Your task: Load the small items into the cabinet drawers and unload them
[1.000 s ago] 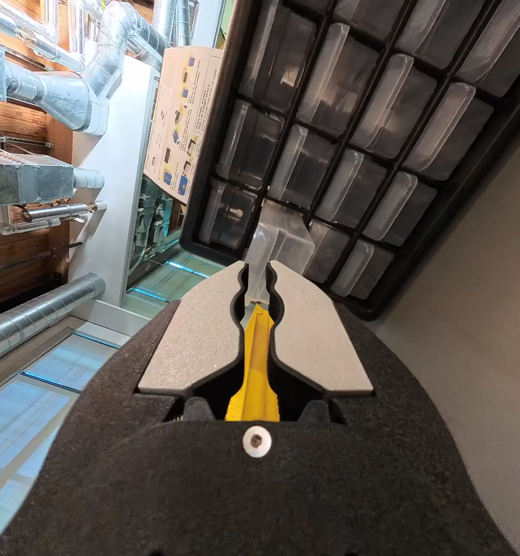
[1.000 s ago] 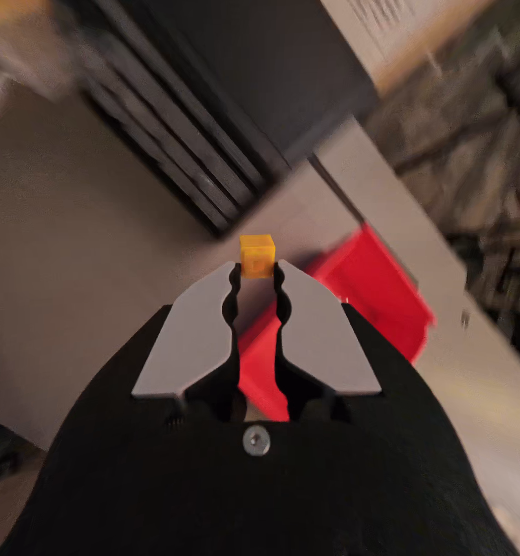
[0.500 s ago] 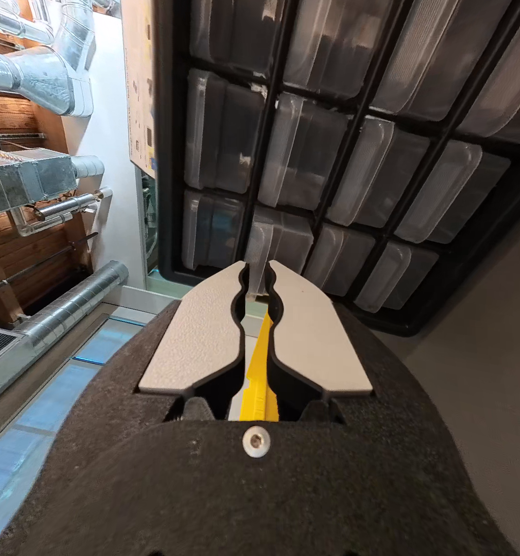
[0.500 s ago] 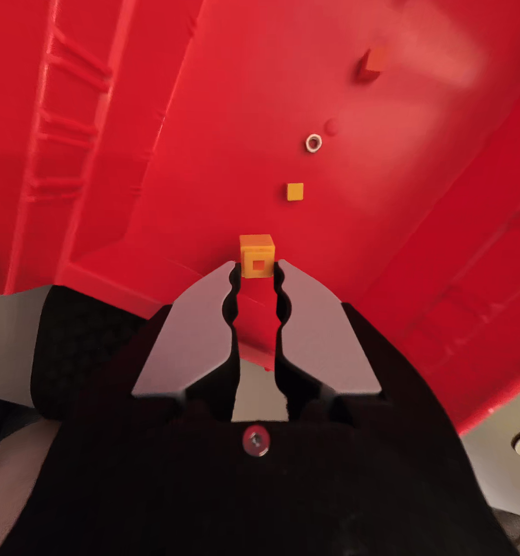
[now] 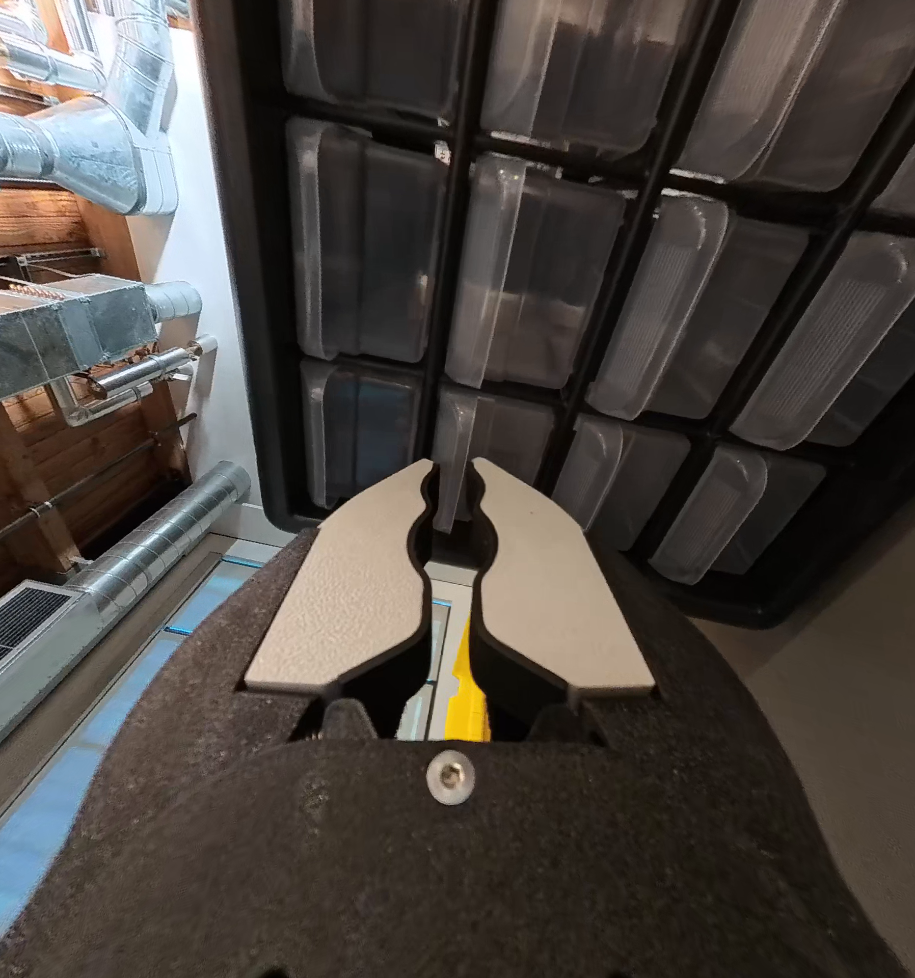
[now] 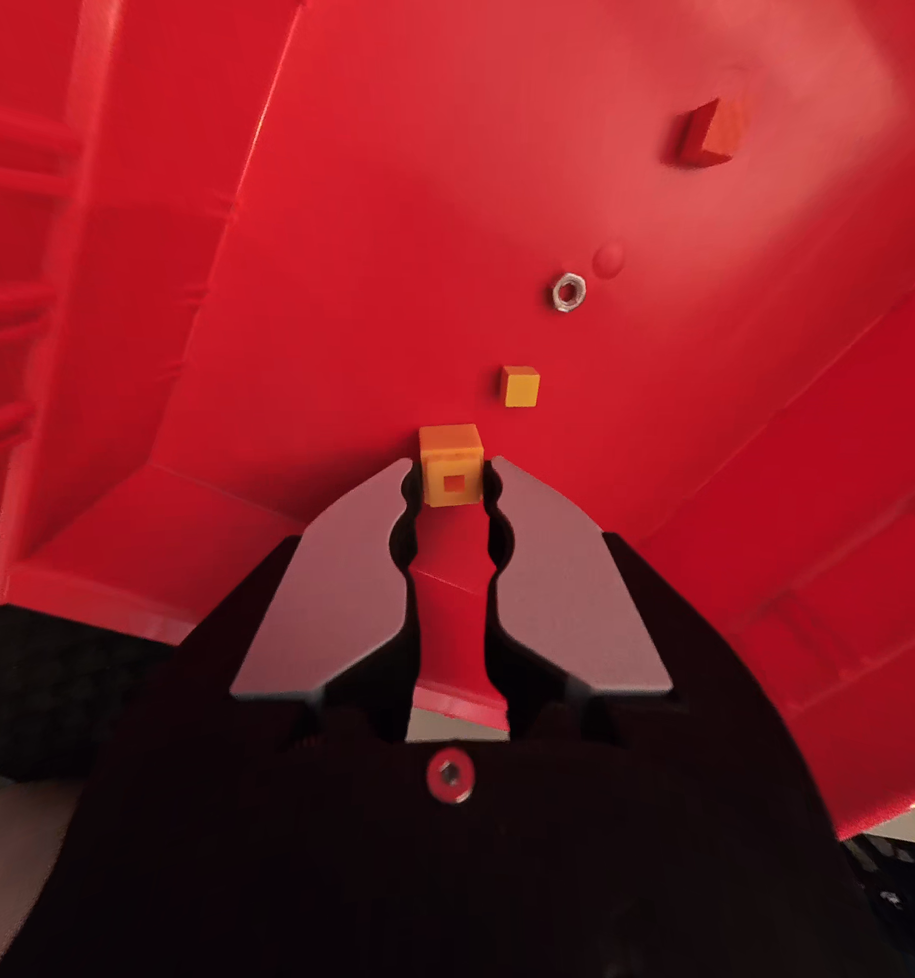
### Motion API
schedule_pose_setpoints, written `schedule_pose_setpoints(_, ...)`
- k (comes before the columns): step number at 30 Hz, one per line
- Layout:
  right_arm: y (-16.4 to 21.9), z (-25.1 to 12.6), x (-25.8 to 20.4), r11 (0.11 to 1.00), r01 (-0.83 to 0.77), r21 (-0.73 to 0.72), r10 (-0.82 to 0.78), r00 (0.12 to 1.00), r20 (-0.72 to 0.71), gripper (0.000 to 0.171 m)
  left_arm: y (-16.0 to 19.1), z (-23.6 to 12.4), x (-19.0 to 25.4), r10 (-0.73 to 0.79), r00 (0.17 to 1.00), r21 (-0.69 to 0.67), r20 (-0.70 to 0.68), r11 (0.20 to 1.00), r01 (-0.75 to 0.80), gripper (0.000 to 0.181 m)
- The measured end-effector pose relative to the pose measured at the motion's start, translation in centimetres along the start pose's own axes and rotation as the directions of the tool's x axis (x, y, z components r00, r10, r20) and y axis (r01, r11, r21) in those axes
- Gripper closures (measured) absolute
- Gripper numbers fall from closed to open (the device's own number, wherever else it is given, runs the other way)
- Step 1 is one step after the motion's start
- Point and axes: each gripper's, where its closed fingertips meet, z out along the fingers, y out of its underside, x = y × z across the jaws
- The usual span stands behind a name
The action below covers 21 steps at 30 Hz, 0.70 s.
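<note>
- Two claws are at work: the left claw (image 5: 453,465) pinches the clear handle (image 5: 455,465) of a cabinet drawer (image 5: 492,434) directly ahead of it.
- The right claw (image 6: 451,465) grips an orange cube (image 6: 451,465) over the red bin (image 6: 339,211).
- Beyond its tips lie a smaller orange cube (image 6: 520,386), then a metal nut (image 6: 568,292).
</note>
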Motion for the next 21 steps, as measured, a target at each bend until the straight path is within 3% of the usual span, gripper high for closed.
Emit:
schedule_pose_setpoints(3, -0.4, -0.7, 0.1, 0.994, -0.017, 0.11, 0.015, 1.0, 0.013, 0.142, 0.0, 0.1, 0.0, -0.024, 1.0, 0.007, -0.007, 1.0, 0.024, 0.173)
schedule_pose_setpoints(6, -1.8, -3.2, 0.4, 0.929, -0.01, 0.369, -0.003, 0.999, 0.034, 0.133, 0.0, 0.2, 0.0, -0.048, 0.999, 0.006, -0.011, 0.999, 0.048, 0.172)
schedule_pose_setpoints(8, -3.7, -5.8, 0.6, 0.814, -0.012, 0.581, -0.023, 0.998, 0.053, 0.133, 0.0, 0.0, 0.0, -0.086, 0.996, 0.002, -0.001, 0.996, 0.086, 0.172)
schedule_pose_setpoints(11, -6.2, -10.3, -0.1, 0.559, -0.03, 0.829, -0.097, 0.99, 0.101, 0.137, -0.2, -1.2, -0.1, -0.089, 0.996, 0.023, 0.023, 0.996, 0.088, 0.173)
schedule_pose_setpoints(14, -6.9, -13.0, -0.5, 0.407, -0.073, 0.911, -0.133, 0.981, 0.138, 0.14, -0.7, -2.1, 0.0, -0.075, 0.997, 0.068, 0.028, 0.995, 0.073, 0.179)
schedule_pose_setpoints(21, -7.2, -13.8, -1.5, 0.339, -0.042, 0.94, -0.166, 0.981, 0.104, 0.142, -0.1, -0.5, -0.2, -0.07, 0.997, 0.018, 0.025, 0.997, 0.07, 0.18)
